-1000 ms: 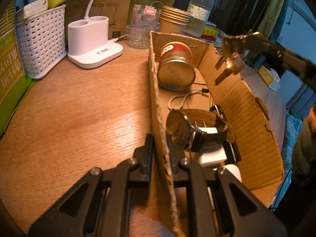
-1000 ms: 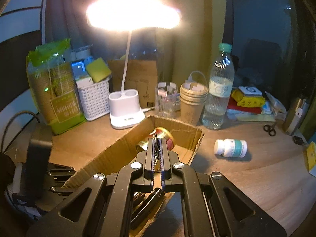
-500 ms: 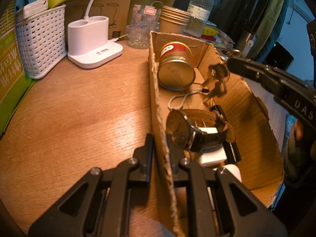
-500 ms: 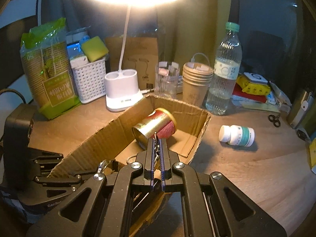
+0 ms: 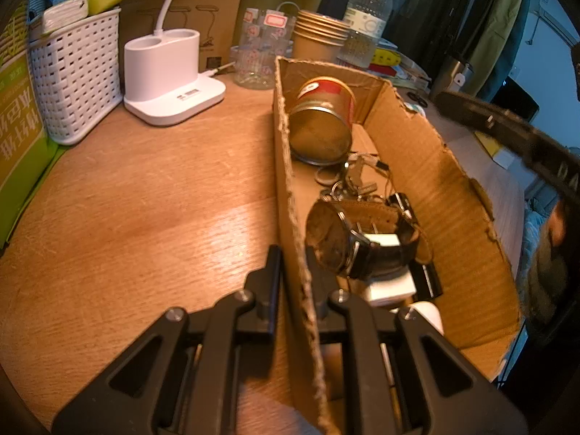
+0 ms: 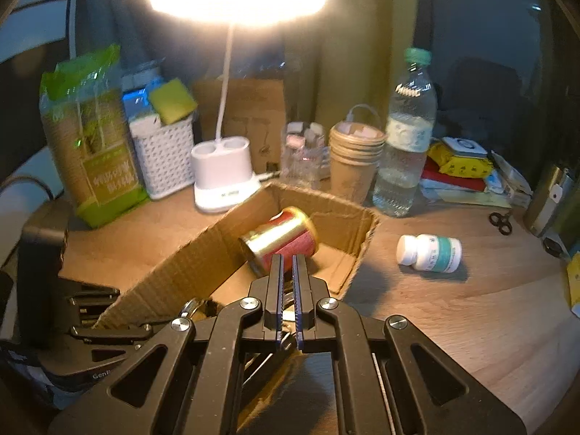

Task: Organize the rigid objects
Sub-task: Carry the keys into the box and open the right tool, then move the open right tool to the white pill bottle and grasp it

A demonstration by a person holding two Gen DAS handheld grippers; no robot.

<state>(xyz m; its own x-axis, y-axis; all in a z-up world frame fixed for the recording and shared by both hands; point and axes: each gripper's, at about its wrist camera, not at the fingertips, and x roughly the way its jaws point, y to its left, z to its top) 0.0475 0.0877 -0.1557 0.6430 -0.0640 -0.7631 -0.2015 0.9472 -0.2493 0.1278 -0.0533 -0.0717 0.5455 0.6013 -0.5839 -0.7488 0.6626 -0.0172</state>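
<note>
the cardboard box (image 5: 427,166) lies on the wooden table (image 5: 145,195). inside it, at the far end, a gold and red tin can (image 5: 322,123) lies on its side. nearer, a bunch of keys (image 5: 353,177) rests on the box floor, and a wristwatch (image 5: 355,239) sits on a white block. the left gripper (image 5: 293,272) is clenched on the left wall of the box. the right gripper (image 6: 287,264) hovers over the box with its jaws nearly together and nothing between them. right of the box a white pill bottle (image 6: 429,253) lies on the table. far behind stand a white lamp base (image 5: 170,76), a white basket (image 5: 76,72), paper cups (image 6: 357,159) and a water bottle (image 6: 406,152).
</note>
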